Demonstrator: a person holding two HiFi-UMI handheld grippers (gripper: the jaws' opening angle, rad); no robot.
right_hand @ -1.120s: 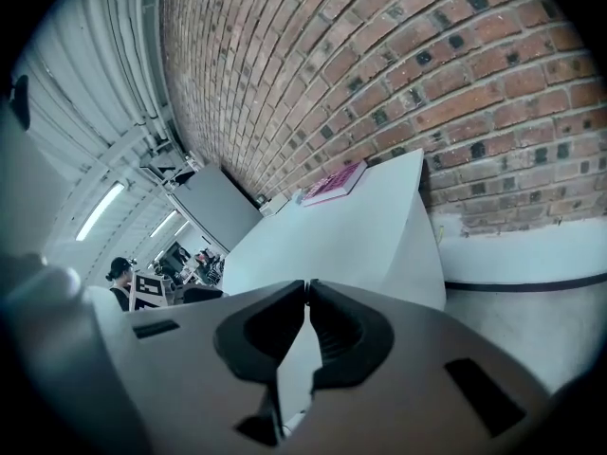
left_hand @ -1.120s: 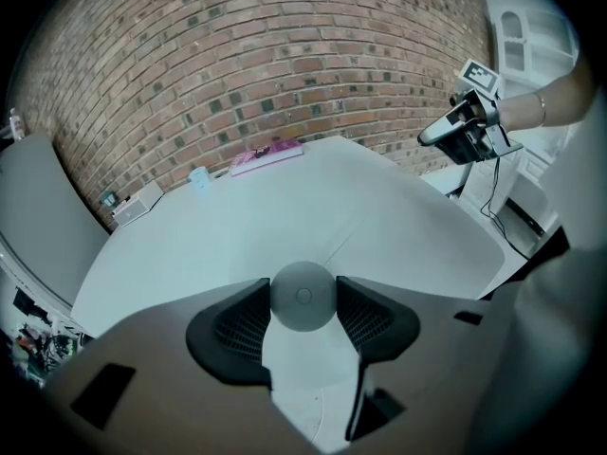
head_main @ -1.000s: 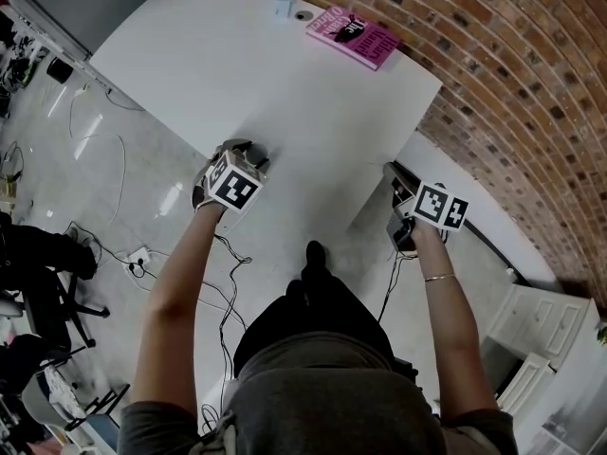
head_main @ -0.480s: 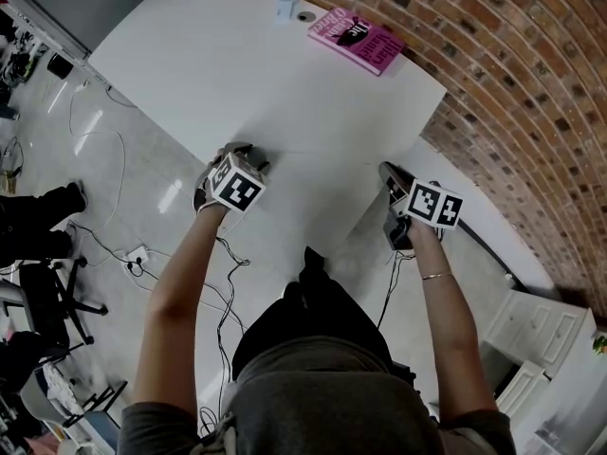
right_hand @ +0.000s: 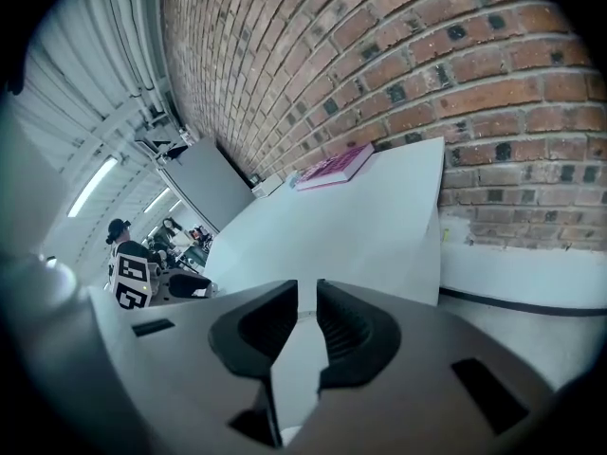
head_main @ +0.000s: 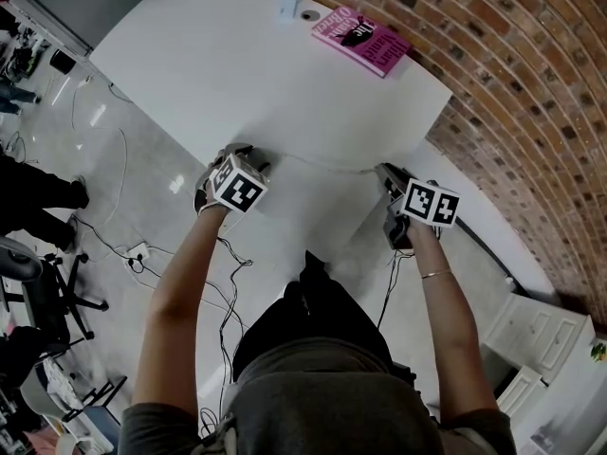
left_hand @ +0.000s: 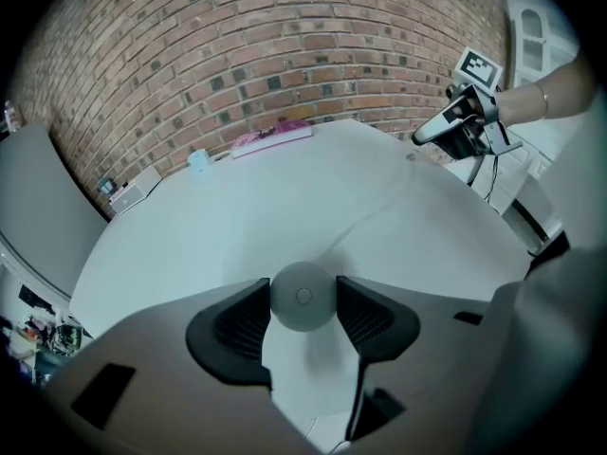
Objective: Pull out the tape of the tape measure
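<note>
Tape measure [left_hand: 303, 295], round and white, sits at the near edge of a broad white worktop [head_main: 266, 74] that runs back to a curved brick wall [head_main: 512, 83]. A pink book [head_main: 360, 38] lies at the far corner by the wall. The left claw [left_hand: 303, 303] is clamped on the tape measure, one pad against each side of its casing. The right claw [right_hand: 305, 301], held off the worktop's right edge and well apart from the left, is closed to a narrow slit on the tape's end. The thin tape [left_hand: 365, 218] stretches across the worktop between the two.
</note>
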